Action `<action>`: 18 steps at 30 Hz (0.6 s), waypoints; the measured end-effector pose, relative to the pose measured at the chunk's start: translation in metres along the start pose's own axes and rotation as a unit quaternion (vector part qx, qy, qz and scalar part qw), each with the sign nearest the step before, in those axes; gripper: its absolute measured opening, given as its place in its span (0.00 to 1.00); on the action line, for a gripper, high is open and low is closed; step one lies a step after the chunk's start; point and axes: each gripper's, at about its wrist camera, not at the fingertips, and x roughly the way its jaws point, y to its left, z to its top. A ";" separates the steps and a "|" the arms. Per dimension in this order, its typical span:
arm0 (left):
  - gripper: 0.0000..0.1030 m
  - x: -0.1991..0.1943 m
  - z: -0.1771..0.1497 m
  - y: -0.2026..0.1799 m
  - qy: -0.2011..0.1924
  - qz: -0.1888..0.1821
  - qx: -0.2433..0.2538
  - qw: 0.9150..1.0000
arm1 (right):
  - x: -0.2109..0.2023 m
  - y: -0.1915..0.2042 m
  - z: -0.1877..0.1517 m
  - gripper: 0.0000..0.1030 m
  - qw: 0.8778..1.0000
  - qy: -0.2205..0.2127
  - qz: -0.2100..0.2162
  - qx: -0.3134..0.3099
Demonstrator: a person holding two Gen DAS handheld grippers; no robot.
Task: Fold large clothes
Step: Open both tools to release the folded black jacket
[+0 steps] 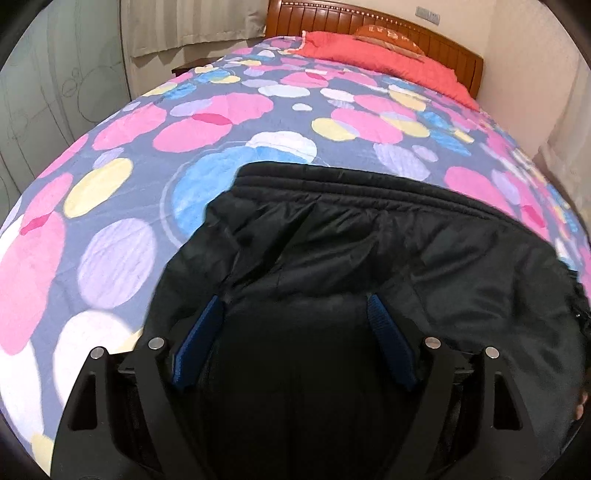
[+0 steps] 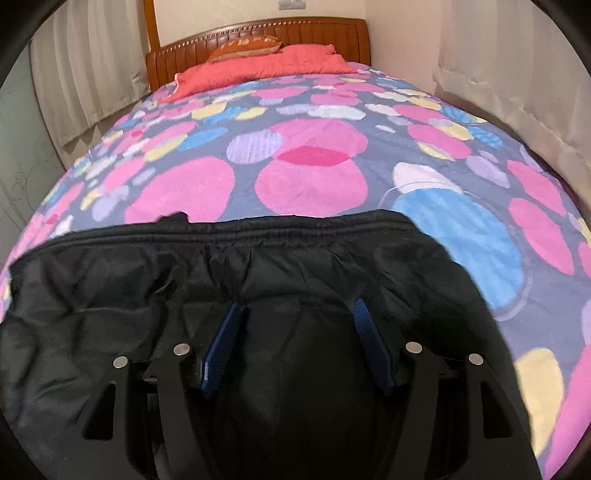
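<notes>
A large black padded garment lies on the bed, its ribbed elastic band along the far edge. In the left wrist view my left gripper hangs over the garment's left part. Its blue pads stand wide apart, with a hump of the black fabric rising between them. In the right wrist view the same garment spreads out to the left. My right gripper is over its right part, its jaws also apart around a bulge of fabric. I see neither pair of pads pinching the cloth.
The quilt has pink, blue and yellow circles and covers the whole bed. A red pillow lies by the wooden headboard. Pale curtains hang close along the right side.
</notes>
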 end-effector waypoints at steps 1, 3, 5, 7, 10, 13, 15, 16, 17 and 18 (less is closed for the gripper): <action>0.79 -0.009 -0.003 0.004 -0.006 -0.005 -0.006 1.000 | -0.011 -0.005 -0.002 0.63 1.000 -0.002 0.004 0.006; 0.80 -0.031 -0.013 0.018 -0.016 -0.010 -0.028 0.999 | -0.030 -0.014 -0.009 0.63 1.000 -0.007 0.005 0.017; 0.80 -0.051 -0.025 0.032 -0.025 -0.022 -0.048 0.998 | -0.054 -0.032 -0.021 0.66 0.999 -0.011 0.004 0.033; 0.83 -0.069 -0.040 0.046 -0.033 -0.018 -0.063 0.997 | -0.072 -0.048 -0.033 0.67 0.999 -0.013 0.001 0.046; 0.84 -0.093 -0.070 0.069 -0.044 -0.024 -0.092 0.994 | -0.096 -0.076 -0.059 0.68 0.997 -0.009 -0.011 0.076; 0.85 -0.106 -0.107 0.094 -0.030 -0.048 -0.146 0.988 | -0.108 -0.101 -0.087 0.69 0.994 0.004 -0.015 0.112; 0.85 -0.108 -0.129 0.105 -0.015 -0.076 -0.179 0.981 | -0.112 -0.113 -0.105 0.69 0.991 0.013 -0.009 0.136; 0.86 -0.107 -0.137 0.107 -0.009 -0.089 -0.190 0.978 | -0.113 -0.119 -0.117 0.70 0.988 0.015 0.001 0.155; 0.88 -0.105 -0.145 0.108 0.000 -0.108 -0.201 0.974 | -0.113 -0.122 -0.124 0.73 0.986 0.017 0.007 0.166; 0.90 -0.101 -0.151 0.106 0.007 -0.124 -0.202 0.972 | -0.112 -0.123 -0.131 0.74 0.984 0.018 0.013 0.179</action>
